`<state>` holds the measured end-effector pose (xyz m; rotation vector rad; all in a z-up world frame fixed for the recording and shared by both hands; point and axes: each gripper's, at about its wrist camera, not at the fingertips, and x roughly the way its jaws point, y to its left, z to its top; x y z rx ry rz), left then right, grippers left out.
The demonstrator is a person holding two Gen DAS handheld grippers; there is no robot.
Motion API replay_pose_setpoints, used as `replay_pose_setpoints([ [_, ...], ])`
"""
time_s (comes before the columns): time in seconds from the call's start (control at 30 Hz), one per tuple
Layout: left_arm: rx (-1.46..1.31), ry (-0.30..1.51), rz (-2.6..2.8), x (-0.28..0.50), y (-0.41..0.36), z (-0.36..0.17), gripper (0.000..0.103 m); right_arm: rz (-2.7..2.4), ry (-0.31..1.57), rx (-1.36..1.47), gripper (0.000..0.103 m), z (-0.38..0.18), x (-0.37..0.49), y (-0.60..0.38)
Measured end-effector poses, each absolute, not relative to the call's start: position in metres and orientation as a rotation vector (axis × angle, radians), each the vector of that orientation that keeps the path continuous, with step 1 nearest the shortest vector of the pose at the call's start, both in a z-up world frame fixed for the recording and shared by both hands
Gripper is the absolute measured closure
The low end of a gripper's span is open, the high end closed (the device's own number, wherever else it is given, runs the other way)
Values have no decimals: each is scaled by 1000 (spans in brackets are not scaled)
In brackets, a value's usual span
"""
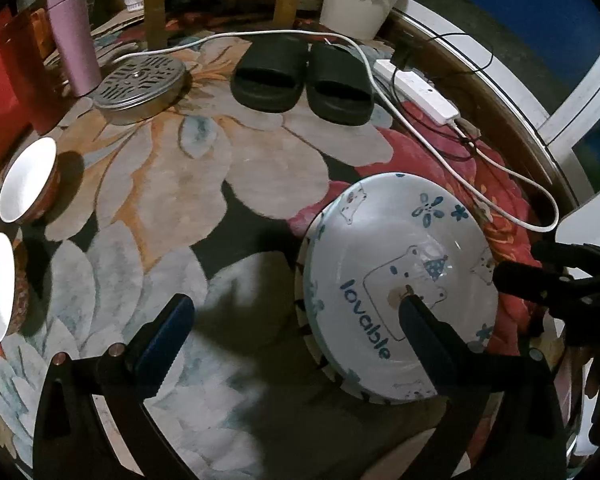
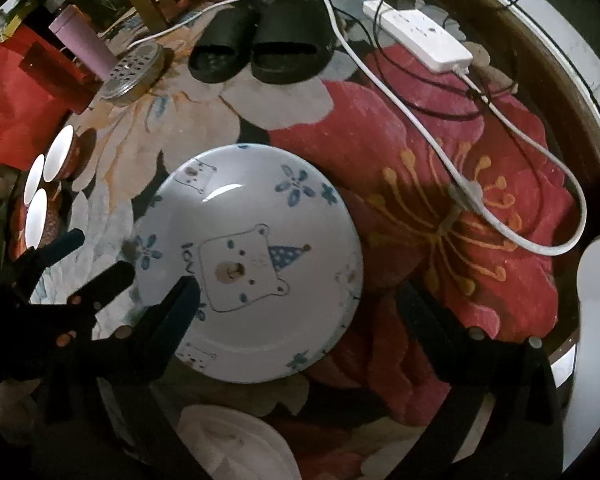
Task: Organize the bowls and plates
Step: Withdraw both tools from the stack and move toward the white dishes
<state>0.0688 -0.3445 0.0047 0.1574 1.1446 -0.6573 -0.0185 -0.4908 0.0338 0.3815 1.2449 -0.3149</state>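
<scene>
Both claws stand wide apart and hold nothing: the left gripper (image 1: 296,320) and the right gripper (image 2: 300,292) each hang over the bear plate (image 2: 246,264).

Plate (image 2: 256,216) glossy glazed ceramic, printed. Rug (image 1: 204,184) matt, fuzzy pile. Slippers (image 1: 300,76) matt black rubber. Perforated tin (image 1: 140,84) dull metal. Power strip (image 2: 418,40) smooth white plastic. Bowls (image 1: 28,180) glossy white inside.
</scene>
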Motion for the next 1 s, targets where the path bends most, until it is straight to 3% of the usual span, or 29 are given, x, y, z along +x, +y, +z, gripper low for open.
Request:
replay_pose_setpoints([
  [1.0, 109, 1167, -530, 86, -272, 4, 1, -283, 1254, 377, 2, 30, 2, -445],
])
